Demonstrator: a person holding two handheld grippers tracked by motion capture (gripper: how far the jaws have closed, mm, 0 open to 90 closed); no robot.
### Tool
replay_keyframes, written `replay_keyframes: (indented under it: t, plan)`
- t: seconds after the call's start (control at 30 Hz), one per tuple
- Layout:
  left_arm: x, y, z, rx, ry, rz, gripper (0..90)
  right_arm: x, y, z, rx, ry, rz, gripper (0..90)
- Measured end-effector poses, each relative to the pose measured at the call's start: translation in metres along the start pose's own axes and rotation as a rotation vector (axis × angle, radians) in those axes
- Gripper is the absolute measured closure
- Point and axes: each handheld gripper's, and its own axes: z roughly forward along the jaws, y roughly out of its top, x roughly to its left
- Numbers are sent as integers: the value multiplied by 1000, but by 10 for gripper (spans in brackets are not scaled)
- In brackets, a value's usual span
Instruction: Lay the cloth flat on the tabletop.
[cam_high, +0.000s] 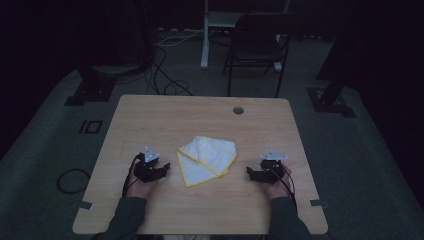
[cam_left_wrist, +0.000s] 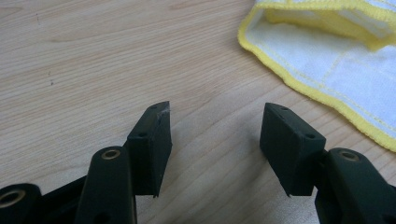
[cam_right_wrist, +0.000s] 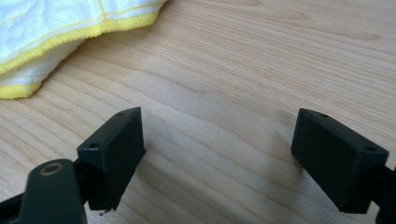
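1. In the high view a folded white cloth (cam_high: 207, 159) with a yellow hem lies at the middle of the wooden worktop (cam_high: 165, 115), between the two hands and touching neither.
2. The left hand-held gripper (cam_high: 161, 169) sits at the lower left of that frame and the right hand-held gripper (cam_high: 251, 173) at the lower right, each pointing inward at the cloth.
3. The left gripper view shows the jaws spread with bare wood between them and the cloth (cam_left_wrist: 336, 56) in the upper right corner, its hem stitching and a folded layer plain.
4. The right gripper view shows the jaws spread wide over bare wood, the cloth (cam_right_wrist: 51, 23) in the upper left corner.
5. The high view shows a dim room: grey carpet, a dark folding chair (cam_high: 257, 42) beyond the worktop, and cables (cam_high: 165, 75) on the floor.
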Motion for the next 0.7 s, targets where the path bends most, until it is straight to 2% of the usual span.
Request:
replay_keyframes:
  t: [0.13,0.37,0.6,0.7]
  plan:
    - [0,0,0,0,1,0,440,0,0,0,0,2,-2,170]
    - [-1,0,-1,0,-1,2,457,3,0,-2,-3,18,-13,239]
    - [-1,0,-1,0,0,1,462,5,1,-6,8,23,-19,415]
    - [-1,-1,-1,-3,-2,-1,501,6,2,-8,13,32,-31,498]
